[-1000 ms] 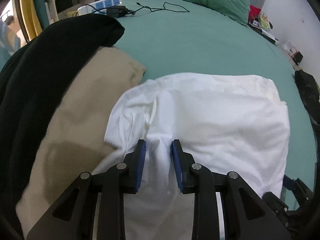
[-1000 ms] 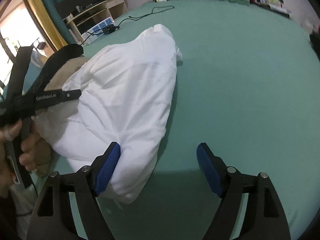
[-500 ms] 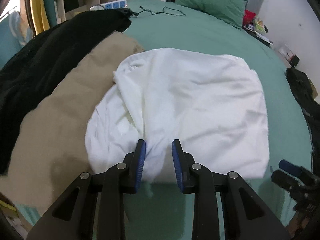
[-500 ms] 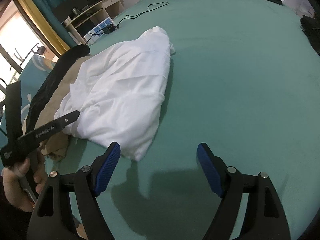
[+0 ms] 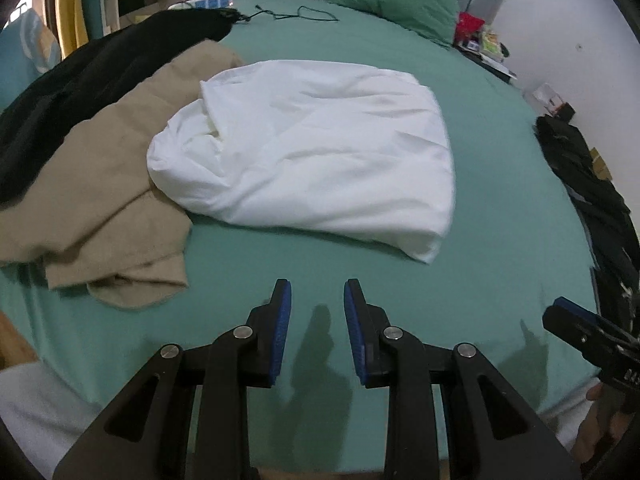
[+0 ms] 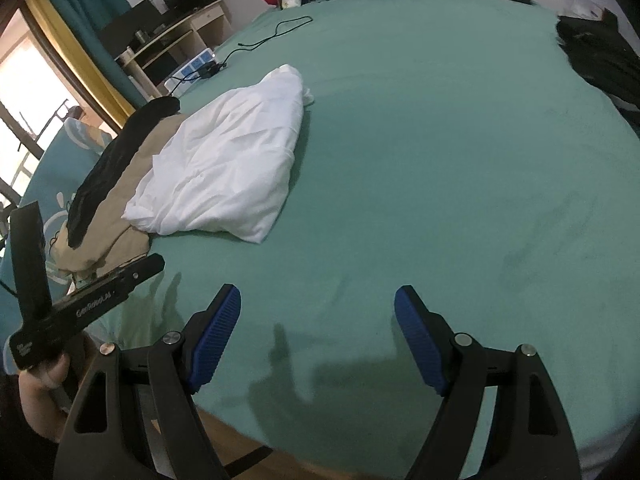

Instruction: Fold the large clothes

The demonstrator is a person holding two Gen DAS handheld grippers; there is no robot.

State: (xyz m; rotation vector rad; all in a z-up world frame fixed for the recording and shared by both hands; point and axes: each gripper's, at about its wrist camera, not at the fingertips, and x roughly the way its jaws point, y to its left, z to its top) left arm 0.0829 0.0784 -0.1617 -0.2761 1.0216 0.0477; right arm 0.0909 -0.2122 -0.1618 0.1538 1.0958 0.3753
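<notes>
A folded white garment (image 5: 312, 148) lies on the green bed sheet (image 5: 500, 200), its left edge resting on a beige garment (image 5: 100, 184). It also shows in the right wrist view (image 6: 224, 168). My left gripper (image 5: 317, 294) is open a little and empty, held above bare sheet short of the white garment's near edge. My right gripper (image 6: 318, 302) is open wide and empty, over the sheet near the bed's front edge, right of the garment.
A black garment (image 5: 80, 80) lies beyond the beige one at the left. Dark clothes (image 5: 592, 184) lie at the bed's right edge. A black cable (image 6: 276, 36), a power strip (image 6: 192, 68), a green pillow (image 5: 392, 0) and shelves (image 6: 176, 32) are at the far end.
My left gripper let go of the white garment and drew back toward the bed's front edge. My right gripper also drew back. The garment now lies flat, apart from both grippers.
</notes>
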